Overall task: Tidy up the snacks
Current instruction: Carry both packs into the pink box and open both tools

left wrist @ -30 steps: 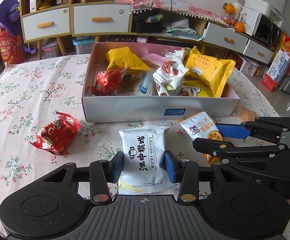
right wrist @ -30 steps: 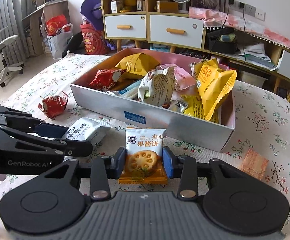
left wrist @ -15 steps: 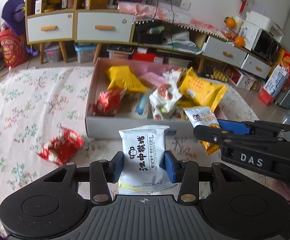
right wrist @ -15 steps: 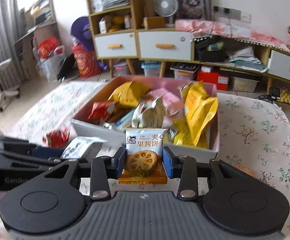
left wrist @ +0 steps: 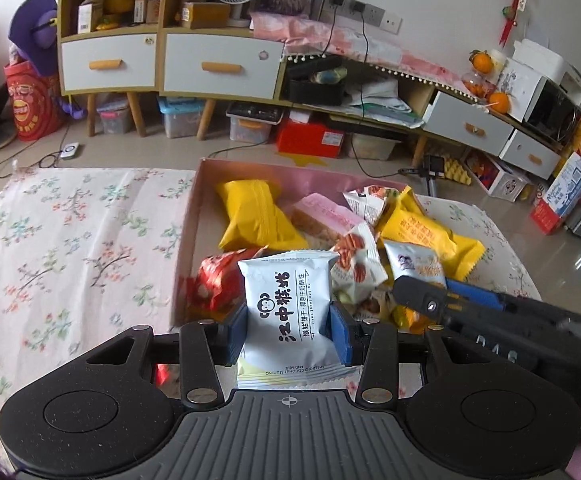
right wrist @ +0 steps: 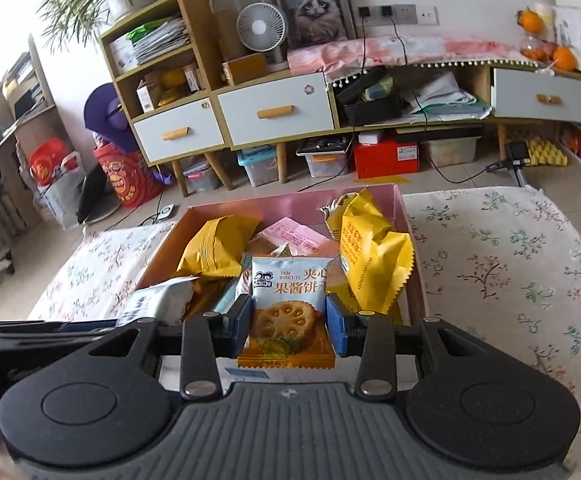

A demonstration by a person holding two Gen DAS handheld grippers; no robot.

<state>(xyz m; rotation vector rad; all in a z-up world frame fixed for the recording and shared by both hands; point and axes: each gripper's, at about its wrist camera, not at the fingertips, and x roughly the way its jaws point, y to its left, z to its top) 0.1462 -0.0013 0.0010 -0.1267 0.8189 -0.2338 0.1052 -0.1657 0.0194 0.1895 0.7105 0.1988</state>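
The left gripper (left wrist: 288,330) pinches a white pack (left wrist: 288,308) between its blue pads (left wrist: 237,334), which press on the pack's two side edges; the pack stands upright with black characters on its face. The right gripper (right wrist: 290,330) pinches a biscuit pack (right wrist: 288,312) in the same way, with its blue pads (right wrist: 336,330) against the pack's sides; the pack shows a round lattice biscuit and the words JAM BISCUIT. Both packs are held in the air above the near part of the box (left wrist: 188,240), clear of the tablecloth (left wrist: 70,240). The box is open-topped with a pink inner wall and sits on the floral tablecloth. Inside it lie a yellow pack (left wrist: 254,216) toward the far left, a pink pack (left wrist: 322,216) near the middle, a second yellow pack (left wrist: 422,236) at the right, a red pack (left wrist: 218,280) at the near left, and a white pack with nut pictures (left wrist: 354,260) near the centre. In the left wrist view the right gripper enters from the lower right, just beside the white pack. In the right wrist view the left gripper enters from the lower left with the white pack at its tip. Behind the table stand cabinets with white drawers (right wrist: 278,112), a small fan (right wrist: 260,26) and a framed cat picture (right wrist: 312,8).
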